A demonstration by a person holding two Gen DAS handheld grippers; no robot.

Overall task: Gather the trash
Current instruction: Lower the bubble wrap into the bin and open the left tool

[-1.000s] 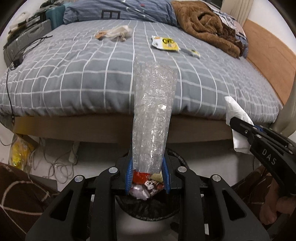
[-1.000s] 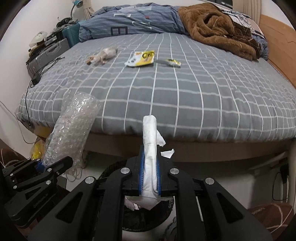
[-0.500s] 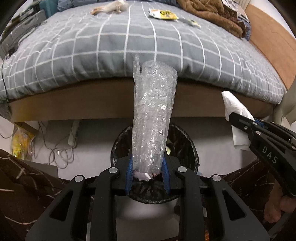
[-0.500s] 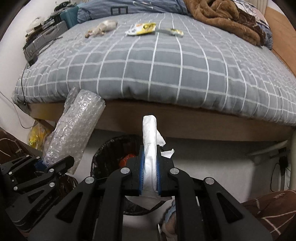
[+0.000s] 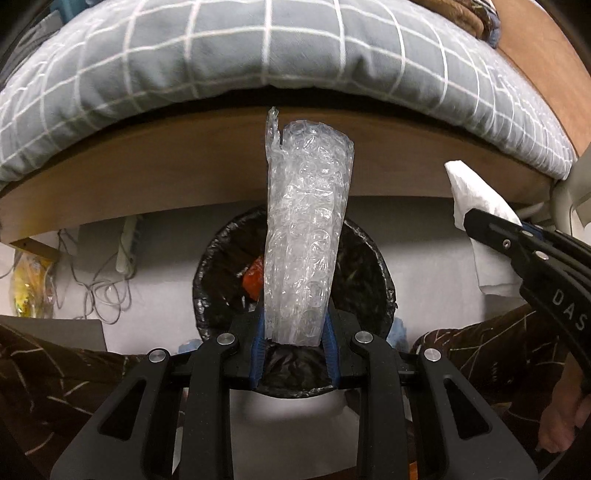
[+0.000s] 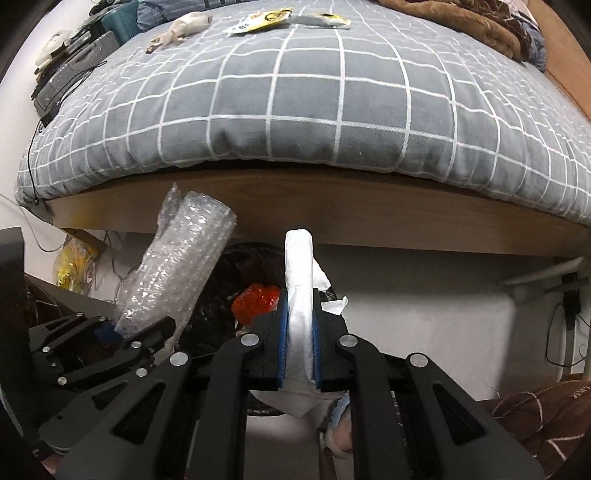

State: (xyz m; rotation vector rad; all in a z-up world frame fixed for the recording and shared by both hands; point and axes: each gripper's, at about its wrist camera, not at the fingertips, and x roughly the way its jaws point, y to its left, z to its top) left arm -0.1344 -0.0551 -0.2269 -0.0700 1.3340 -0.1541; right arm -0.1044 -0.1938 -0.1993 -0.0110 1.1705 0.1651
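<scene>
Left tongs (image 5: pixel 293 354): clamped on the bubble wrap roll (image 5: pixel 306 236), now lowered directly over the black-lined bin (image 5: pixel 369 266).
Right tongs (image 6: pixel 299 354): pinching the white tissue (image 6: pixel 298 280), bin just beyond their tips.
Change: the bed (image 6: pixel 295 92) has slid upward in both views; both loads now hang near the bin mouth.
Meaning: release looks close.
Left behind: wrappers (image 6: pixel 258 20) on the bed, far beyond the tongs.

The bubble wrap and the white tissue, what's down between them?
In the right wrist view, the black trash bin sits between the bubble wrap and the tissue, with red trash inside.
</scene>
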